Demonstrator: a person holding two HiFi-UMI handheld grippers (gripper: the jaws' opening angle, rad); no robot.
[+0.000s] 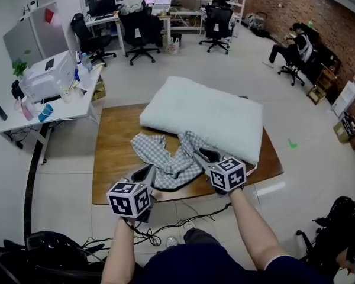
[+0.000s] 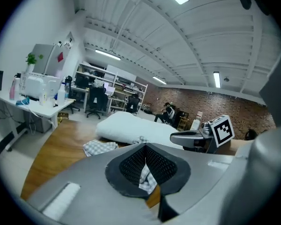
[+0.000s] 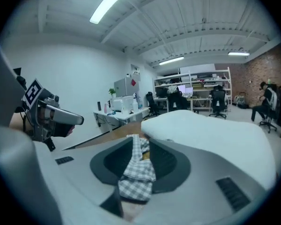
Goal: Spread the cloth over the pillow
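Near edge of the bench (image 1: 112, 164): crumpled checked cloth (image 1: 165, 158), touching pillow (image 1: 207, 114)
Left claw (image 1: 148, 173): pinched tight on cloth's near edge
Right claw (image 1: 205, 155): clamped on a cloth fold

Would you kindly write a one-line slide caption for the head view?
The left gripper and right gripper each grip the crumpled checked cloth on the wooden table, in front of the white pillow.

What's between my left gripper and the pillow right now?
The bunched checked cloth, lying on the table, fills the stretch from the left gripper to the pillow. The head view shows it. The left gripper is shut on its near edge.
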